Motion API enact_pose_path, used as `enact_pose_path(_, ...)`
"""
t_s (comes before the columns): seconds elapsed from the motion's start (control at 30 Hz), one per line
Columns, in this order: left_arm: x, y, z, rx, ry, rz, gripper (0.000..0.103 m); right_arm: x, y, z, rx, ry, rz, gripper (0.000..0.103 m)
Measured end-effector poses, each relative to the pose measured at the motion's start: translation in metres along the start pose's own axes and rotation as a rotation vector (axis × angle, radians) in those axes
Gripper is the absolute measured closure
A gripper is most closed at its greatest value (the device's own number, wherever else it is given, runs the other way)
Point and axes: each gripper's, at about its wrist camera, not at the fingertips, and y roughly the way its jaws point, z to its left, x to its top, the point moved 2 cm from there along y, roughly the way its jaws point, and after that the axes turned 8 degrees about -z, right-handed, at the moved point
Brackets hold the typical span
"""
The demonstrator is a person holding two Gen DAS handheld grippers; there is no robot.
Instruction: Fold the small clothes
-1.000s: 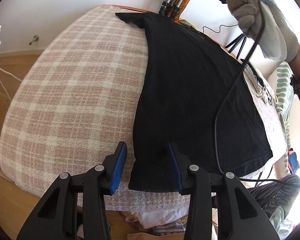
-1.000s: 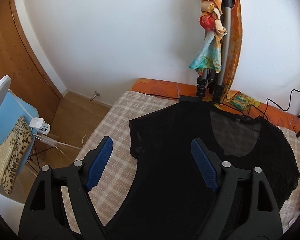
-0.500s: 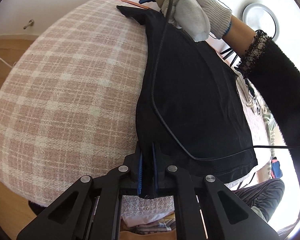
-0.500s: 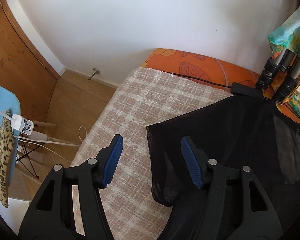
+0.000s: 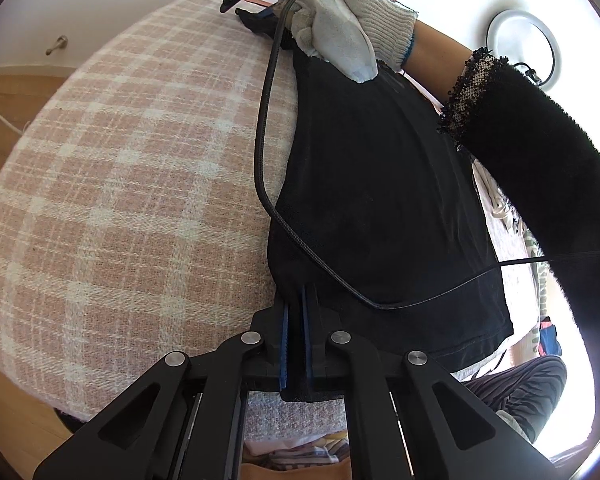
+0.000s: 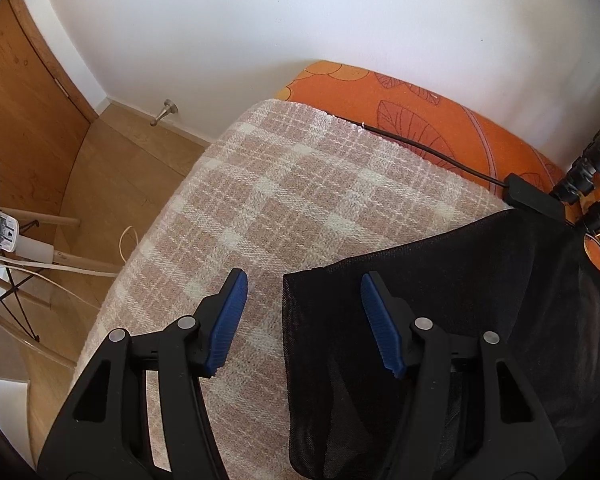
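A black shirt (image 5: 380, 184) lies flat on a pink plaid blanket (image 5: 140, 184). My left gripper (image 5: 296, 300) is shut on the shirt's near hem corner, and the cloth is pinched between its blue pads. At the far end a gloved hand (image 5: 340, 40) holds the other tool over the shirt's sleeve. In the right wrist view my right gripper (image 6: 303, 278) hangs low over that sleeve (image 6: 420, 264). Its jaws are closing, with the sleeve's edge between them. The left finger (image 6: 228, 316) is over the blanket and the right finger (image 6: 380, 320) over the cloth; neither pad presses on it.
A black cable (image 5: 268, 128) trails across the shirt from the right tool. An orange patterned cover (image 6: 420, 120), a black adapter (image 6: 534, 198) and tripod feet (image 6: 592, 184) lie beyond the sleeve. The blanket's edge drops to a wooden floor (image 6: 120, 184). A ring light (image 5: 524, 48) stands at the right.
My left gripper has shut on the hem corner. The right gripper has come down from above the shirt to the sleeve, and its jaws have narrowed.
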Motion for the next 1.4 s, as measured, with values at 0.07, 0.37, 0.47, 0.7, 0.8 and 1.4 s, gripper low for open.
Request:
enact_pose_path(0.07, 0.0, 0.001, 0.0, 0.0, 0.004, -0.003, 0.1, -0.002, -0.001, 0.0, -0.045, -0.046, -0.007, 0.074)
enact_pose_path(0.37, 0.0, -0.003, -0.01, -0.015, 0.046, -0.025, 0.101, -0.003, -0.044, -0.043, -0.061, 0.01, -0.059, 0.098)
enact_pose_path(0.47, -0.002, -0.006, -0.018, -0.023, 0.061, -0.035, 0.101, -0.002, -0.068, -0.064, -0.083, 0.019, -0.09, 0.099)
enact_pose_path(0.7, -0.005, -0.009, -0.044, -0.062, 0.112, -0.046, 0.101, 0.003, -0.122, -0.103, -0.139, 0.053, -0.157, 0.099)
enact_pose_path(0.8, -0.005, -0.01, -0.056, -0.089, 0.138, -0.044, 0.101, -0.003, -0.138, -0.124, -0.168, 0.062, -0.171, 0.099)
enact_pose_path(1.4, -0.02, 0.053, -0.117, -0.169, 0.239, 0.128, 0.101, -0.058, -0.132, -0.22, -0.309, 0.138, -0.107, 0.099)
